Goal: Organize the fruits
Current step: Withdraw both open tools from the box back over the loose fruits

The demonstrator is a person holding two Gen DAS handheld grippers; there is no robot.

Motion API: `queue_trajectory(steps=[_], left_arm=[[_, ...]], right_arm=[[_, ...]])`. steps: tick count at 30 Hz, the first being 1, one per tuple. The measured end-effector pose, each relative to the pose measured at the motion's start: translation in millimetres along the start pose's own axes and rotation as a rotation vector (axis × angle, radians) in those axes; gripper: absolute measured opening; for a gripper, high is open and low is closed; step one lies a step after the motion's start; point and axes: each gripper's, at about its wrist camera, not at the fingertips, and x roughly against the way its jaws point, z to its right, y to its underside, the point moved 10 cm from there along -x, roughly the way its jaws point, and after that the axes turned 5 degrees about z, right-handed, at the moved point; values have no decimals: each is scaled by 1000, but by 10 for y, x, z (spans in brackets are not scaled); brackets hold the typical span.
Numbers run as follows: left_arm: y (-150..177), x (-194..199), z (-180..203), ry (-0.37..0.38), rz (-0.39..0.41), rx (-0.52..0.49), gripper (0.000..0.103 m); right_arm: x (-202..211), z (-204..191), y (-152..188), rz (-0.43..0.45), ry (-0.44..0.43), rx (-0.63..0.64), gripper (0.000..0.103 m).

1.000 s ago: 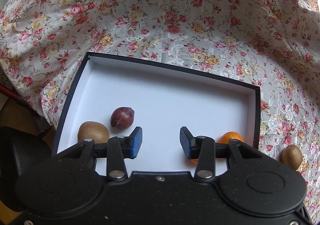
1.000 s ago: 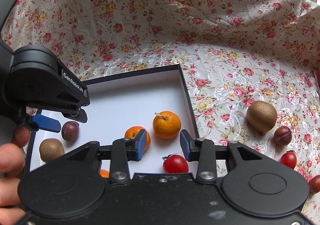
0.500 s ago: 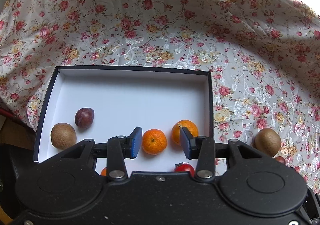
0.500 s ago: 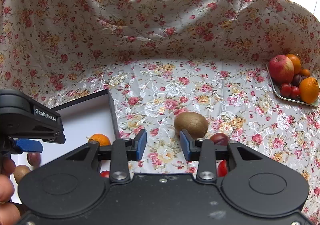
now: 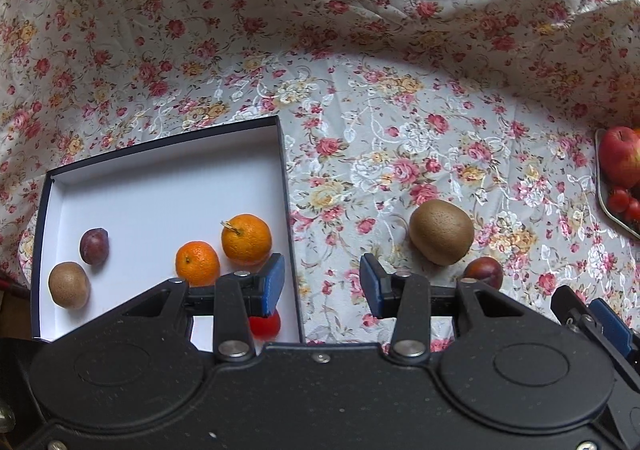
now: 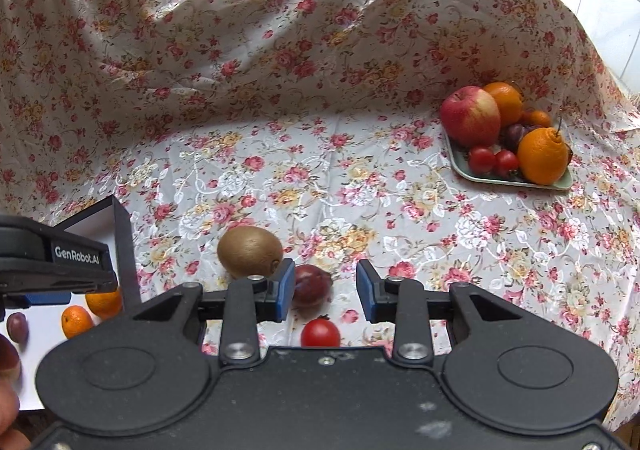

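Plum (image 6: 313, 285) lies loose on floral-cloth surface beside kiwi (image 6: 249, 251), just ahead of right tongs (image 6: 325, 291), blades just narrowed but apart, empty; likely soft, bruisable, grip across its middle gently.

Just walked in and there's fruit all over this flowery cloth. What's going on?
A person with a gripper in each hand is sorting fruit into a white box. The box already holds two oranges, a plum, a kiwi and a tomato. The left gripper and right gripper are both open and empty; the right one's jaws have just been closing. It hovers over a loose plum, kiwi and tomato on the cloth. A tray of more fruit sits further off.
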Motion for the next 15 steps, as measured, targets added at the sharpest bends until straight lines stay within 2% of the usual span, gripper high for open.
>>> queue_trajectory(steps=[8, 15], left_arm=[[166, -16, 433, 52, -35, -75, 51], [296, -33, 761, 83, -61, -130, 51]], right_arm=[[-66, 644, 52, -47, 83, -90, 33], [-142, 1104, 192, -112, 105, -145, 32]])
